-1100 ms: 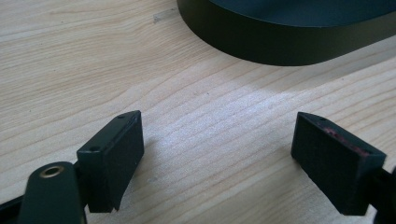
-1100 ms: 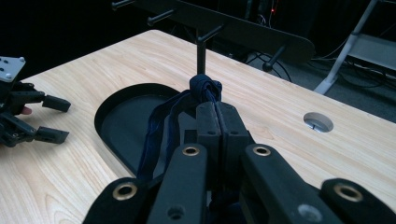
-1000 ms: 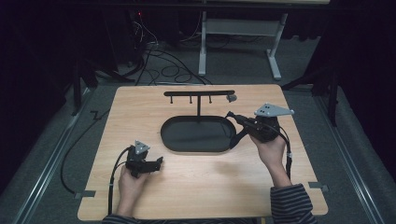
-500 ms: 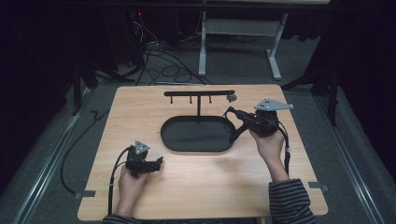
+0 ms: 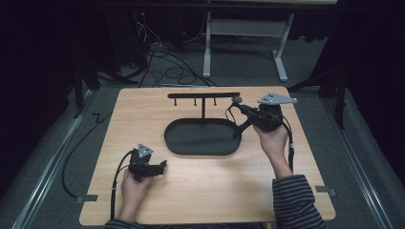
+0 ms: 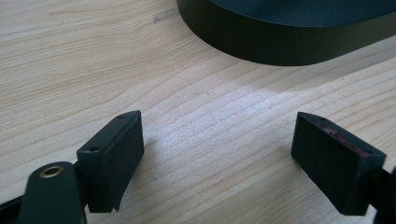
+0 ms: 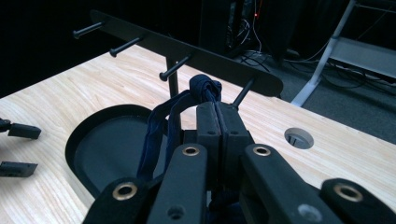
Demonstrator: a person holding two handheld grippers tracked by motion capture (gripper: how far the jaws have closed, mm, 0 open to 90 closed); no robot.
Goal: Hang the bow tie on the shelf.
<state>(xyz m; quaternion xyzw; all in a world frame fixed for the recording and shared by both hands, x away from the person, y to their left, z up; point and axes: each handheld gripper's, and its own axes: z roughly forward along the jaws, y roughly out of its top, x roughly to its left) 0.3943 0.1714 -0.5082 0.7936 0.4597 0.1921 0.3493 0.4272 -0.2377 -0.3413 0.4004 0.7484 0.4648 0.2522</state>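
1. Right gripper (image 5: 237, 106): held up near the far right corner of the desk (image 5: 200, 191), jaws pressed together on a dark blue looped cord (image 7: 159, 126). The cord's knot (image 7: 204, 88) is seen just above the jaw tips in the right gripper view; the rest of the loop hangs down over the tray's right end.
2. Rack w/ pegs (image 5: 203, 95): stands at the far edge of the desk, behind the black oval tray (image 5: 203, 138). Four pegs are seen, all bare. The rightmost peg (image 7: 243, 93) lies just beyond the knot, near but apart.
3. Left gripper (image 5: 162, 167): rested low near the front left of the desk, jaws spread wide w/ nothing between; bare wood and the tray's wall (image 6: 280, 44) are seen ahead of it.
4. Progress (judged): pick-up is done and the cord has been brought approx. to the rack. Left to do: the loop is to be slipped over a peg, prob. the rightmost, then released. Hanging is not yet done.
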